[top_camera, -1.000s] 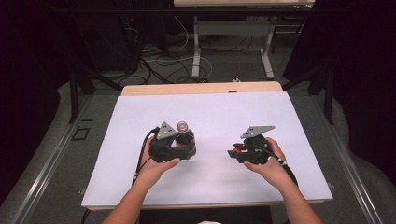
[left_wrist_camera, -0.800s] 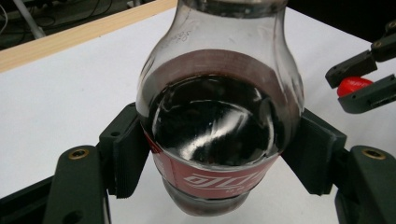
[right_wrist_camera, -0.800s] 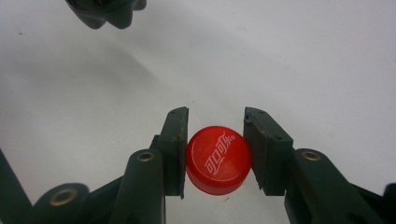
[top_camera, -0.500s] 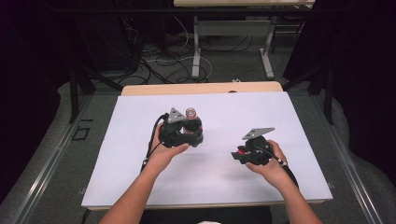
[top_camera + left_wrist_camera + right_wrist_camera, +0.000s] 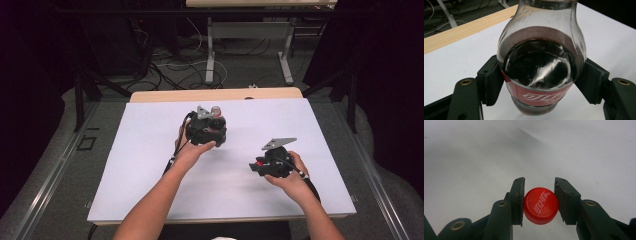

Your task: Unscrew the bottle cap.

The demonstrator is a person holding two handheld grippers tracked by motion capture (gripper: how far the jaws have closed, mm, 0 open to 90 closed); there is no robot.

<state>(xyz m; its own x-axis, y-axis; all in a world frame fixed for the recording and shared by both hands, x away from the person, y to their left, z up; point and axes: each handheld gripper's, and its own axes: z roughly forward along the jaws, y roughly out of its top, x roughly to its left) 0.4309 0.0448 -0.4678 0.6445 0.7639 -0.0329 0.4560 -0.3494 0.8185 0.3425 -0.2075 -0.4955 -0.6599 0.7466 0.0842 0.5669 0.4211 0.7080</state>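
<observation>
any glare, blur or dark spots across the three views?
High view: table evenly lit, surroundings nearly black, soft shadows under both hands. Left gripper view: bottle sharp, with bright reflections swirling on the dark liquid; wooden edge behind slightly soft. Right gripper view: red cap and the jaws crisp, mild sheen on the cap; the white surface beyond looks hazy, with a faint diagonal shadow.

I log this as a lab recording bay, white-topped table point(image 5: 150, 150), black curtained surround, loose cables on floor point(image 5: 170, 65) at 12 o'clock, metal desk legs point(image 5: 210, 55) beyond
</observation>
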